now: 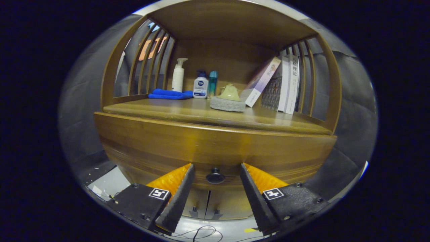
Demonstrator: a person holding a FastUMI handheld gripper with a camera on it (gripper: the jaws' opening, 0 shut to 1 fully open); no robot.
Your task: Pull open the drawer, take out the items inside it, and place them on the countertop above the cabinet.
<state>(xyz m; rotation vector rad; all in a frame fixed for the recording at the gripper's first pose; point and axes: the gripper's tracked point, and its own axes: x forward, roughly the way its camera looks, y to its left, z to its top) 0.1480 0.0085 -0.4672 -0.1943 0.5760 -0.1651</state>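
Observation:
A wooden cabinet stands in front of me with its drawer front [215, 151] closed under the countertop [188, 112]. A small dark round knob [215, 175] sits low on the drawer front. My gripper [216, 167] is open, its two fingers spread either side of the knob, with the knob between the fingertips and not touched. What lies in the drawer is hidden.
On the countertop stand a folded blue cloth [169, 94], a white pump bottle [178, 75], a white-and-blue bottle [200, 85], a teal bottle [212, 84], a green teapot on a grey pad [229, 99] and leaning books [280, 85]. Slatted sides enclose the shelf. Two lower doors [208, 201] sit beneath the drawer.

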